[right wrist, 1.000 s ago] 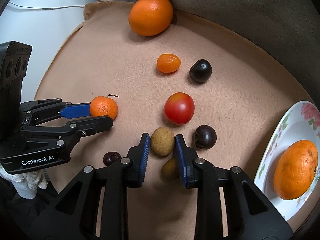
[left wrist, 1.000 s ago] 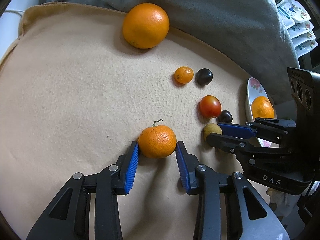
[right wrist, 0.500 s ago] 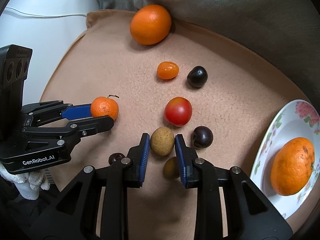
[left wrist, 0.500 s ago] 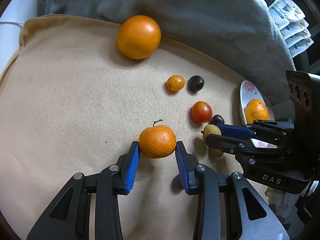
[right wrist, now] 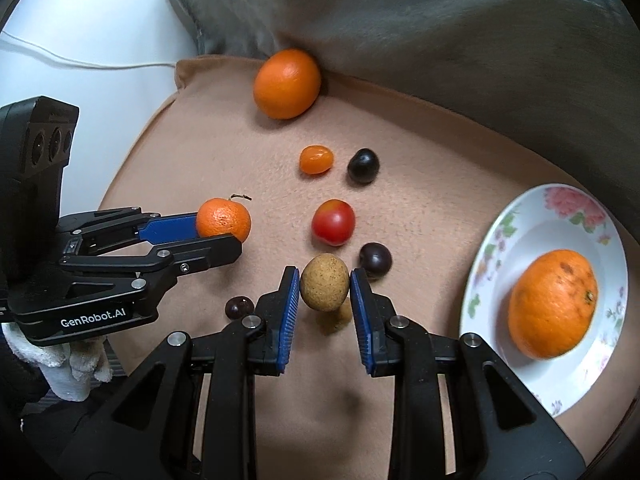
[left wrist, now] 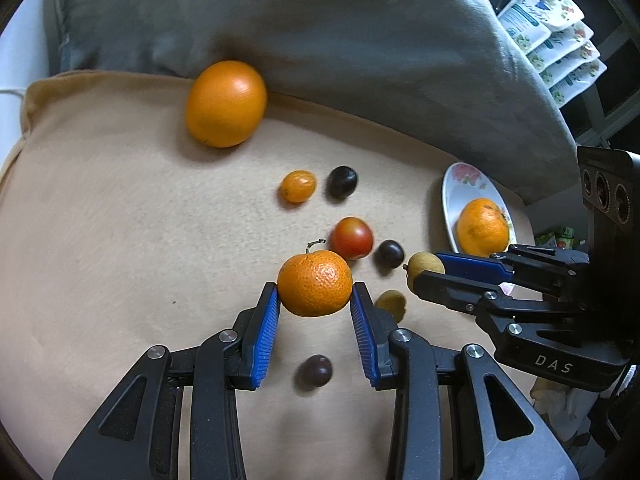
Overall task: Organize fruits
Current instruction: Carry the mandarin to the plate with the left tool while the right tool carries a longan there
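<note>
Both grippers are loaded and clear of the tan blanket [left wrist: 100,240]. The left gripper [left wrist: 315,312] has its blue pads clamped on a mandarin [left wrist: 315,283], stem uppermost and pointing away from the wrist; the fruit is near-round with no marked long axis. The right gripper [right wrist: 325,300] grips a small brown fruit [right wrist: 324,287], its long axis running upright between the pads. Taking the flowered plate [right wrist: 568,384] as landmark: it already holds one orange [right wrist: 553,303], the brown fruit hangs just to its left, and the mandarin well to its left. In my judgement both fruits are held aloft for transfer, most likely to that plate.
</note>
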### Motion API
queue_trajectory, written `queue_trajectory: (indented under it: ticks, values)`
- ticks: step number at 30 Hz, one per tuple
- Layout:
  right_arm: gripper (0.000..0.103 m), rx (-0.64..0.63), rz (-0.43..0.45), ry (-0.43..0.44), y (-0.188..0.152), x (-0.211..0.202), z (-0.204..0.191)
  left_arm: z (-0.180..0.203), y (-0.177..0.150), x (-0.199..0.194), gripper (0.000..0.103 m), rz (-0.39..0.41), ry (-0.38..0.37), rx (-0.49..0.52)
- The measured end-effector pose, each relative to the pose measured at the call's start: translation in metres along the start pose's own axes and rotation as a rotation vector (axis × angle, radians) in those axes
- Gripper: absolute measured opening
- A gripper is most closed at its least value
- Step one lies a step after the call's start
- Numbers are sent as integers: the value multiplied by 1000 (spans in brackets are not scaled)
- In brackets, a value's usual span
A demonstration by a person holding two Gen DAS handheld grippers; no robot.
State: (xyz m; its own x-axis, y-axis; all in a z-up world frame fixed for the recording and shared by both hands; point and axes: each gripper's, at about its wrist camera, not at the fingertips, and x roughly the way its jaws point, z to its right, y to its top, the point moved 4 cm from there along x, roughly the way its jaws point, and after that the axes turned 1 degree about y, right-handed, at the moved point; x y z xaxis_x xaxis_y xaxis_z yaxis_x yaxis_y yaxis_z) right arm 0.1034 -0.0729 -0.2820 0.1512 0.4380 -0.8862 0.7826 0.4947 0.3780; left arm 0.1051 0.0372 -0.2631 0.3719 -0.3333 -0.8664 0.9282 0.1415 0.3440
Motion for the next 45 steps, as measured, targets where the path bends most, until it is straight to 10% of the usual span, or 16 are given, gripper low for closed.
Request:
queue_trajectory:
  ticks: [45]
  values:
    - [27,311,137,-120,-83,-91,145,159,53,45,35,-1,-36,353]
